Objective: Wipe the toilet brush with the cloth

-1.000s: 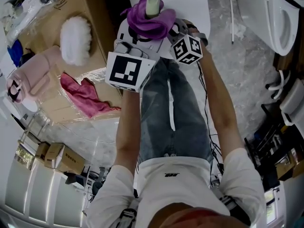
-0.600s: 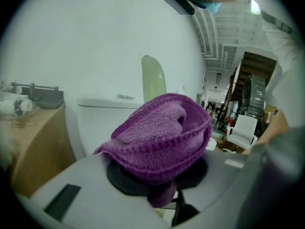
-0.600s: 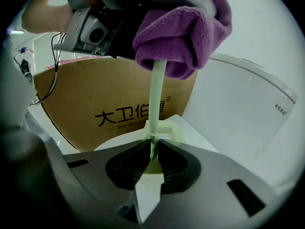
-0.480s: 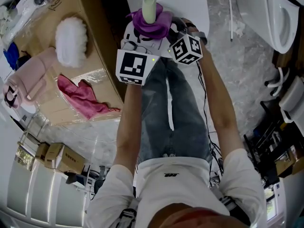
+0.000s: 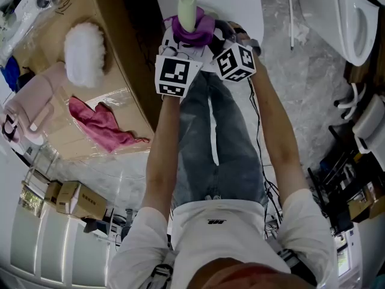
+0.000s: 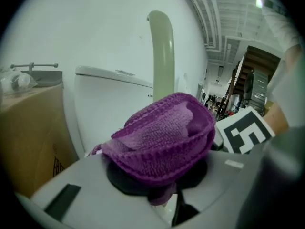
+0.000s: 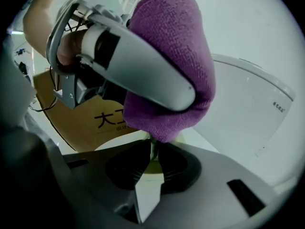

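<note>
The toilet brush (image 5: 189,2) is held upright just right of the brown table (image 5: 114,5), with only its pale green handle seen. A purple cloth (image 6: 164,137) is bunched round the handle and is clamped there by the left gripper (image 6: 159,175). Below the cloth the handle is pinched by the right gripper (image 7: 152,154) — its jaws narrowed onto the stem. On the table a pink rag (image 5: 99,122) is spread; well right of the table — a white toilet (image 5: 355,23).

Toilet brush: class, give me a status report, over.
Left gripper shut on purple cloth, wrapped round brush handle. Right gripper shut on handle below cloth. Nothing in the way.
</note>
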Demonstrator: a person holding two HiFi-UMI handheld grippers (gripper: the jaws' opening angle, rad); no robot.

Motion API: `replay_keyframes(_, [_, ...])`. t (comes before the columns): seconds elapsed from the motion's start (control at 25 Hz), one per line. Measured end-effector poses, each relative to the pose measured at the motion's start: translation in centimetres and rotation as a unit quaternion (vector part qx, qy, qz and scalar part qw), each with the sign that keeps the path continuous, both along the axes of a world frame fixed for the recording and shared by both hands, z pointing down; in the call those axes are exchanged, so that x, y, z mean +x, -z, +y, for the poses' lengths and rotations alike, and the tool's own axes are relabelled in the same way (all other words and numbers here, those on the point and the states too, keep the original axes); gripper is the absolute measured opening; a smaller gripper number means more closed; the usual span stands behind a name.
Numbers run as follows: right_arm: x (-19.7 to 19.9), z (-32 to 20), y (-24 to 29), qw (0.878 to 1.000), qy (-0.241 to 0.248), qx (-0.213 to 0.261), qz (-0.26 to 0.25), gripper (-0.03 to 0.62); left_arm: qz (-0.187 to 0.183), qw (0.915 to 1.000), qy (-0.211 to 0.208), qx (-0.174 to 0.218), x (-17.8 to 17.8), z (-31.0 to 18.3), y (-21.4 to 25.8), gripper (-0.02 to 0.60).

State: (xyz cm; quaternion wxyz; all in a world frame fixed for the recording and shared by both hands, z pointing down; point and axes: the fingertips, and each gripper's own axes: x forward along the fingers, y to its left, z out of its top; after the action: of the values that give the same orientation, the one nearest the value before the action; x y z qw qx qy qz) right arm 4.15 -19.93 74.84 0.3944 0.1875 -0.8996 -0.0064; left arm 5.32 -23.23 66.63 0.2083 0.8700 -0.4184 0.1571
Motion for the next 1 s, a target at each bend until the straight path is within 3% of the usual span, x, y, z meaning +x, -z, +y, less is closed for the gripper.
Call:
replay_keyframes(0.2, [0.1,0.0,0.0,1.000,0.000,0.001,-0.001,0.049,-0.011,0.9998,-0.003,-0.015,0.3,0.2,-2.4,0.106])
replay_keyframes(0.4, [0.1,0.0,-0.1,1.000,-0.003,-0.002,-0.003,0.048,0.002,0.9997,0.000,-0.023,0.4,0.1,-3.6,0.110])
replay_keyframes(0.8, [-0.1,0.1,-0.1,1.000,0.003,0.006,0.009,0.048,-0.027,0.9985,0.000,-0.047,0.0,0.3,-3.2,0.110])
replay_keyframes(1.0, [-0.2,0.1,0.0,1.000,0.005,0.005,0.012,0.048,-0.025,0.9988,-0.001,-0.041,-0.4,0.3,-1.2,0.110])
